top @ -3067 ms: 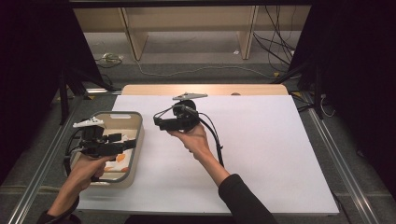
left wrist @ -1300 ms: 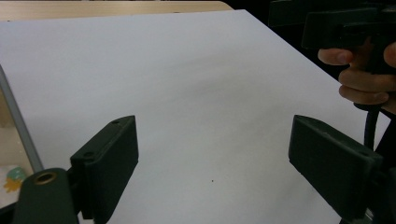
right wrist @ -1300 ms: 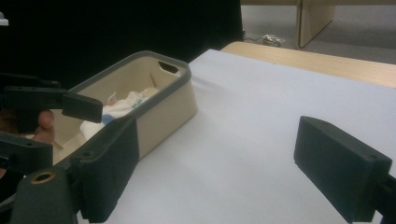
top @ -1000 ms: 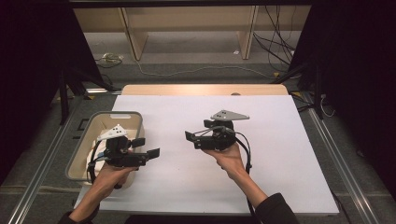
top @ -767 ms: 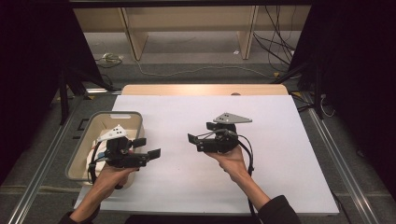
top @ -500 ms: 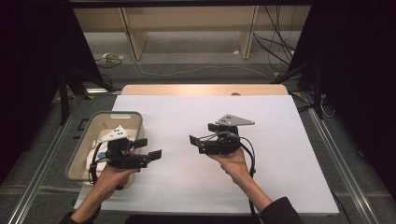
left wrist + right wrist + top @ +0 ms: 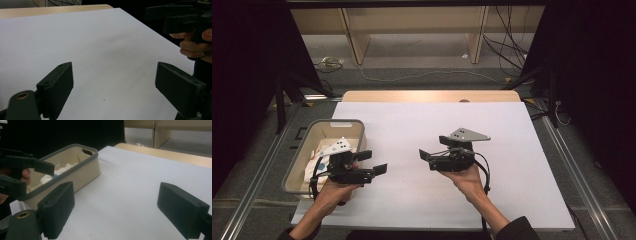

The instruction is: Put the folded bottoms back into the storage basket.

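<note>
Bin [image 7: 302, 150] at left edge of white sheet [image 7: 412, 125], just behind and beside left gripper [image 7: 373, 169]; rounded-rectangular, beige walls, darker grey rim, handle slot cut in far end wall, as right gripper view shows [image 7: 85, 163]. White crumpled stuff with a blue and an orange patch [image 7: 318, 162] inside bin, partly hidden by left gripper's grey plate; kind not clear. Sheet smooth, matte, bare across middle, nothing lying between the two grippers. Pale wooden tabletop strip [image 7: 432, 96] beyond sheet's far edge; wooden legs, cables on grey floor farther back; metal rails along both sides, black drapes left and right. Left gripper held in left hand [image 7: 334, 187] at bin's near right corner, above sheet, pointing right toward the other; jaws flat, black, blocky plastic, spread wide apart with only bare sheet between them, gripping nothing. Right gripper [image 7: 426, 156] in right hand [image 7: 467, 177] over sheet's middle right, pointing left at the first, grey three-cornered plate on top, cable looping under wrist; jaws likewise parted wide, nothing held, nothing touched. Grippers facing each other, well apart, tips clear of bin and of each other. From right gripper view, bin just left of the gap between jaws, left gripper [image 7: 32, 166] in front of its near wall.
</note>
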A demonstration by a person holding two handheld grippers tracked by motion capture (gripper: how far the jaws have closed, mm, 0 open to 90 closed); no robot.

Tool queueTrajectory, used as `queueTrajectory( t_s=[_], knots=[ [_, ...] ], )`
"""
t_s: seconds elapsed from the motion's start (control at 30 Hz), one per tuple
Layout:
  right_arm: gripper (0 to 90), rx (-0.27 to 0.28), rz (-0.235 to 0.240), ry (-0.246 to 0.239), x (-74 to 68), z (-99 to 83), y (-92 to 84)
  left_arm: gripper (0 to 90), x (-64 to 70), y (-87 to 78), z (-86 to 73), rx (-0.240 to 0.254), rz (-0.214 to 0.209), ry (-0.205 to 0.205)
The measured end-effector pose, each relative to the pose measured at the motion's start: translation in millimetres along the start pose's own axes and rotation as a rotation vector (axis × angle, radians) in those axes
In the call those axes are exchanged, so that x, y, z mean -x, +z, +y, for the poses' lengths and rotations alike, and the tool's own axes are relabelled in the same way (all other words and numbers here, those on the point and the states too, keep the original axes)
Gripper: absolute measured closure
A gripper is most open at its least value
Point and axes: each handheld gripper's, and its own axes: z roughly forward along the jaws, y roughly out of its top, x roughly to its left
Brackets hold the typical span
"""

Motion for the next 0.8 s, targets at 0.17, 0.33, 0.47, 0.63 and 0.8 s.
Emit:
queueTrajectory(
  t_s=[0.17,0.33,0.47,0.63,0.8],
  knots=[
    [15.2,0.005,-0.007,-0.005,0.2,-2.8,-4.9,15.0,1.7,0.6,-1.8,-0.001,-0.001,0.009],
    [15.2,0.012,-0.008,-0.006,0.1,-5.4,-8.7,15.1,3.9,0.1,-3.4,0.002,-0.001,0.023],
    [15.1,0.017,-0.014,-0.009,-0.1,-7.5,-11.9,15.1,5.2,0.1,-5.1,0.002,-0.004,0.028],
    [15.0,0.027,-0.018,-0.011,0.5,-9.7,-17.5,15.0,6.3,-0.5,-6.7,0.002,-0.008,0.034],
    [15.0,0.026,-0.022,-0.009,1.9,-14.0,-23.0,14.9,7.3,-1.4,-8.2,0.009,-0.010,0.044]
  ],
)
